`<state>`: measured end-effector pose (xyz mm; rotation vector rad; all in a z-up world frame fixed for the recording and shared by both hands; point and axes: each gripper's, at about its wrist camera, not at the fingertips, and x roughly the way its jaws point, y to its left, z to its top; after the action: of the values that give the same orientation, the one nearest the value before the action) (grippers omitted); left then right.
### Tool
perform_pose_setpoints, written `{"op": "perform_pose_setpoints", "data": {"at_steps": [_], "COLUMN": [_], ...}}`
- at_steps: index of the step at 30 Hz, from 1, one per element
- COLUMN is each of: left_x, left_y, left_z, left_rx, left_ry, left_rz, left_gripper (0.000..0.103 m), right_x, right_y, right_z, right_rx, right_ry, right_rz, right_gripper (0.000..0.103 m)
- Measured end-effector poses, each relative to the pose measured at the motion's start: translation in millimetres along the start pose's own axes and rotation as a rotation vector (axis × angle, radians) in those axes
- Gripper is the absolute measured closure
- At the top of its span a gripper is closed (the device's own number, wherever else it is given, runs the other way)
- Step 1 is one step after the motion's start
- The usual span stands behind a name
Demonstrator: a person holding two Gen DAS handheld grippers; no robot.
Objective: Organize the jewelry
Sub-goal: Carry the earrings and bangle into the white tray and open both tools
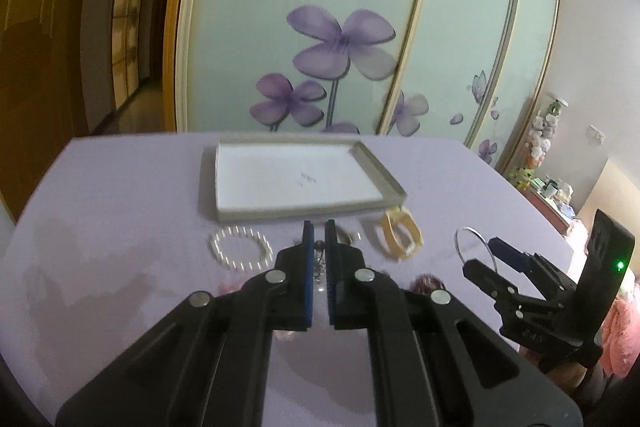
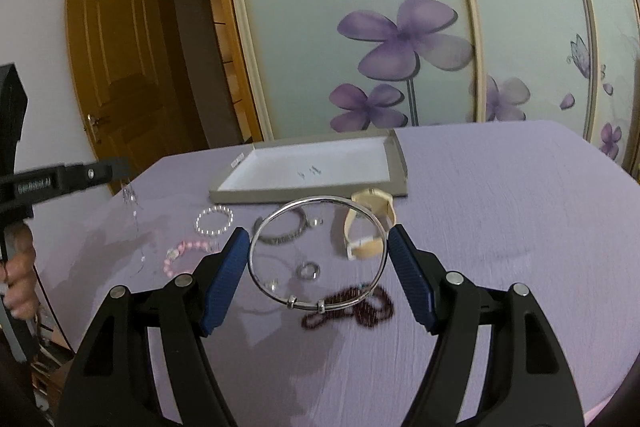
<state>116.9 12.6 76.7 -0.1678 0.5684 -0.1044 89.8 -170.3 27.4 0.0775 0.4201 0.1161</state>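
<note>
The bangle [image 2: 318, 253] is a thin, stiff silver hoop, light and probably slippery on its polished rim, so it is best taken across its width, with a pad on each side, as it is now. The right gripper [image 2: 318, 247] has its jaws spread wide, the blue pads [image 2: 224, 279] pressing the hoop at its 9 and 3 o'clock points and holding it lifted above the tabletop [image 2: 500, 227]. In the left wrist view the same bangle [image 1: 476, 247] shows at the 3 o'clock side, held in the right gripper [image 1: 490, 259]. A hard squeeze could bend the hoop or make it pop out sideways; I judge a gentle, even grip safest.

The left gripper [image 1: 319, 227] has its jaws nearly pressed together, with a narrow gap between them, and a fine chain [image 1: 319, 263] hangs there; in the right wrist view a thin chain [image 2: 134, 223] dangles below that gripper's tip, so it appears to be pinching it. A chain is limp and tangles easily, so it will swing.

The tray [image 2: 398, 163] lies at 12 o'clock, seemingly almost bare. On the tabletop just before it lie a pearl bracelet [image 2: 214, 221], a pink bracelet [image 2: 186, 255], a cream watch [image 2: 370, 223], a ring [image 2: 308, 271] and dark red beads [image 2: 352, 309].
</note>
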Motion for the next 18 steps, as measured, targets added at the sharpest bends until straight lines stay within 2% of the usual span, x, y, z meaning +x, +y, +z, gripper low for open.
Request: {"op": "perform_pose_setpoints", "data": {"at_steps": [9,18], "left_x": [31.8,103.3], "left_y": [10.2,29.7], "left_z": [64.4,106.9], "left_rx": [0.019,0.019], "left_ry": [-0.043,-0.023], "left_rz": [0.016,0.047], "left_gripper": [0.098,0.098], "right_x": [35.4,106.7], "right_y": [-9.3,-17.1], "right_z": [55.8,93.8], "right_rx": [-0.049,-0.074], "right_ry": [-0.013,0.037], "right_rz": [-0.007,0.002], "right_gripper": [0.030,0.030]}}
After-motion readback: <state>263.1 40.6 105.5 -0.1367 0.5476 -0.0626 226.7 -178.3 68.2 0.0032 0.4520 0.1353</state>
